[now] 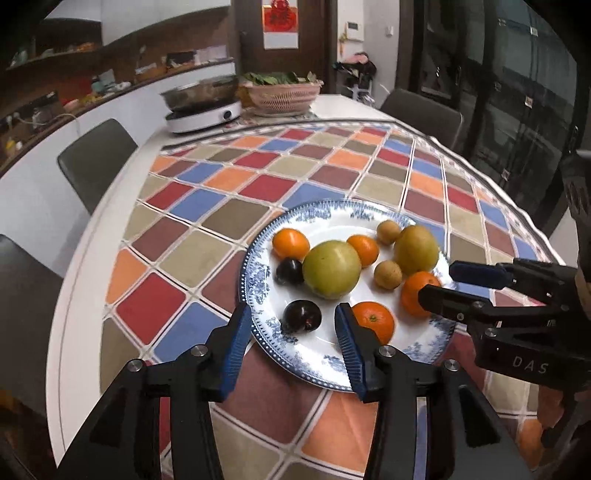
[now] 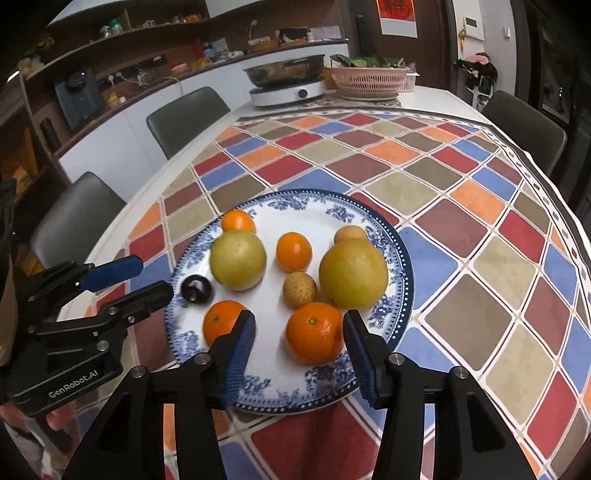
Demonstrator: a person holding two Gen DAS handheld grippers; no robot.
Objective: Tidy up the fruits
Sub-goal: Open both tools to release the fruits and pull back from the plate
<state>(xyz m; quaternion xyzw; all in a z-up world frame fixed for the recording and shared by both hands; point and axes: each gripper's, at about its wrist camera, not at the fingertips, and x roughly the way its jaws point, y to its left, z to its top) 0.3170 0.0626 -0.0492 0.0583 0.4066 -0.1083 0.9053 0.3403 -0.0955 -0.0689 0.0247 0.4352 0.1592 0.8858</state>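
Fruit crowds plate (image 2: 404, 258); gaps between pieces too narrow for my fingers. Two green-yellow fruits (image 2: 238, 258) stand tallest, blocking reach across. White patch at plate's far side bare. Checked cloth (image 2: 443, 173) beyond plate open as far as cooker (image 2: 286, 94) and pink basket (image 2: 369, 81).

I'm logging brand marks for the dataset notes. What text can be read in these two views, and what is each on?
"GenRobot.AI": on the body of the left hand-held gripper, right wrist view.
"DAS": on the body of the right hand-held gripper, left wrist view.
Red wall poster: characters too blurred to read.
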